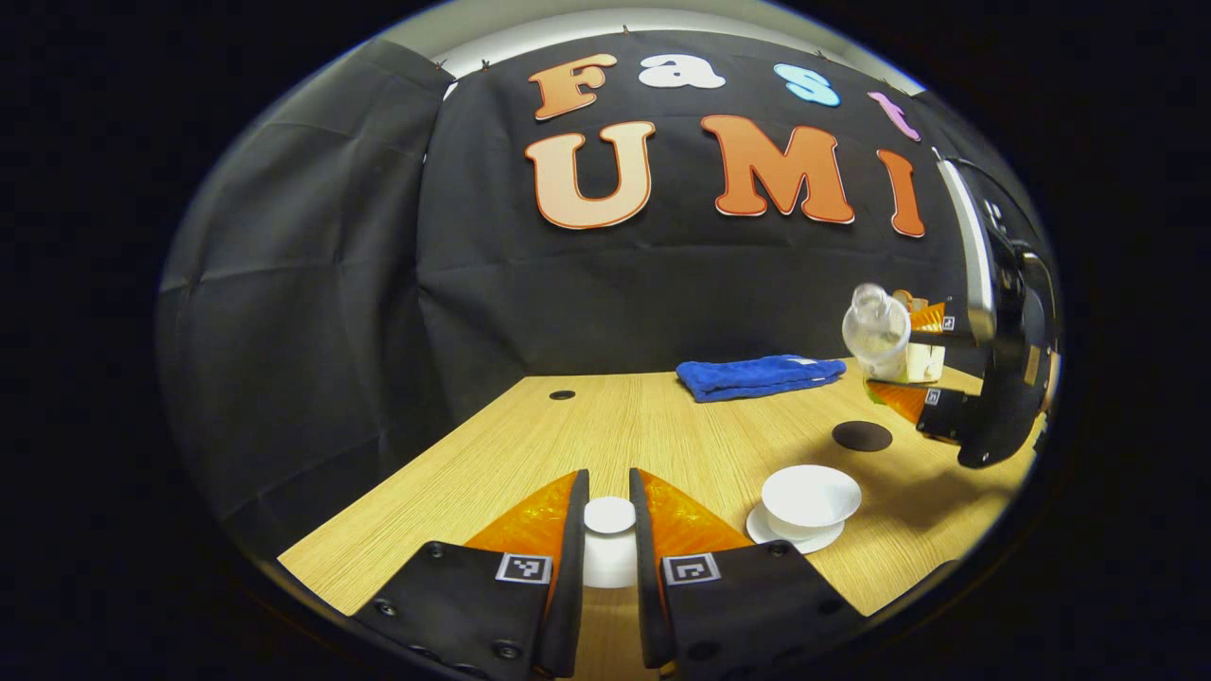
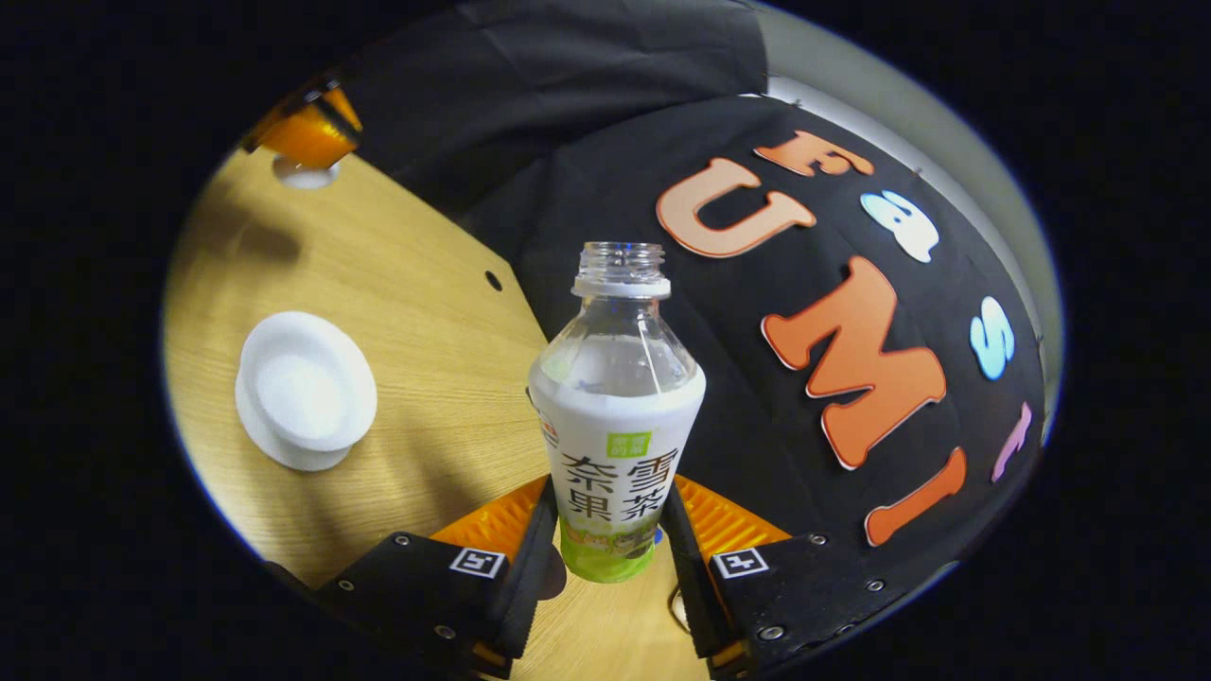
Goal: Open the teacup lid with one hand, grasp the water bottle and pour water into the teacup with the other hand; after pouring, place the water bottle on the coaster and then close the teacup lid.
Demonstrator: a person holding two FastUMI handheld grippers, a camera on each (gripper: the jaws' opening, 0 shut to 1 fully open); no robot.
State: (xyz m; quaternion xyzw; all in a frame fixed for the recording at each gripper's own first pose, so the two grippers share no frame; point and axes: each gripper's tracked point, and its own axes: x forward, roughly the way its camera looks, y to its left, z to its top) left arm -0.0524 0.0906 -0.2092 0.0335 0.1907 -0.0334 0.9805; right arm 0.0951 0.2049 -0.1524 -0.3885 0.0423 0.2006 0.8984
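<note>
- My left gripper pinches the teacup lid by its knob, clear of the open teacup on the table
- My right gripper clamps the uncapped water bottle, lifted and tilted
- Left, I judge: pouring, bottle onto the coaster, lid back on

Your wooden table carries a blue towel, black coaster, and open teacup on its saucer.
</note>
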